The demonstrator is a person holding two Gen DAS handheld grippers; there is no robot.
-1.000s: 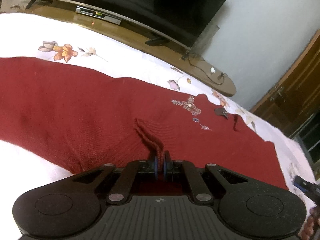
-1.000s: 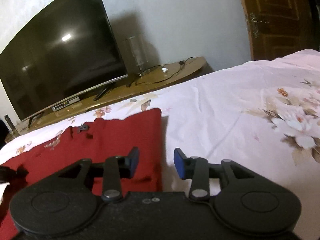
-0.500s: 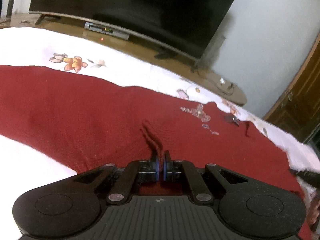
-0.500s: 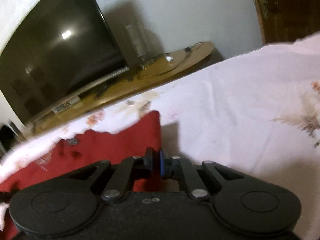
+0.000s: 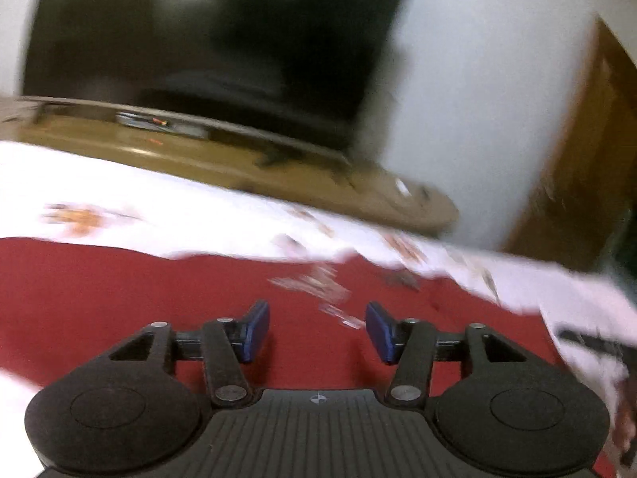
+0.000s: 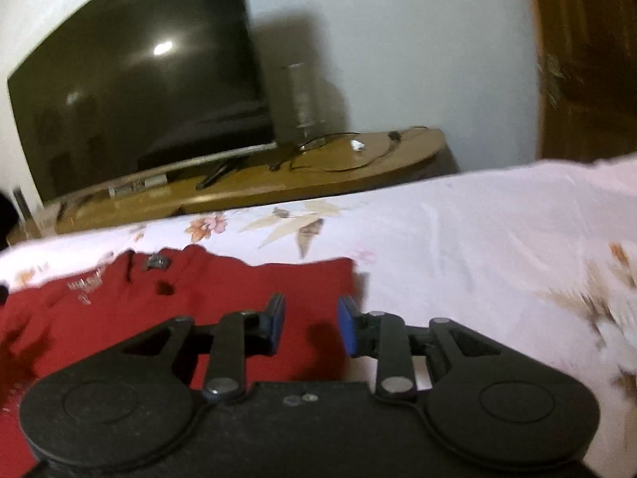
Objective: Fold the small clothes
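Note:
A dark red knitted garment (image 5: 119,298) with a small silver embroidered motif (image 5: 318,285) lies flat on a white floral bedsheet (image 5: 159,195). My left gripper (image 5: 317,332) hovers over the red cloth, its jaws opening, with no fabric pinched between the blue pads. In the right wrist view the same red garment (image 6: 199,290) fills the lower left, its right edge near the gripper. My right gripper (image 6: 311,326) is above that edge, jaws opening, nothing pressed between them. Both views are motion-blurred.
A large dark television (image 6: 131,83) stands on a low wooden stand (image 6: 318,167) beyond the bed, with cables and a clear vase (image 6: 302,95) on it. A wooden door (image 6: 589,59) is at the right. Bare floral bedsheet (image 6: 497,247) spreads to the right of the garment.
Both grippers were shut on folds of the red cloth half a second ago; now both have let go and stand open. The left view has lifted and swung, showing more of the television.

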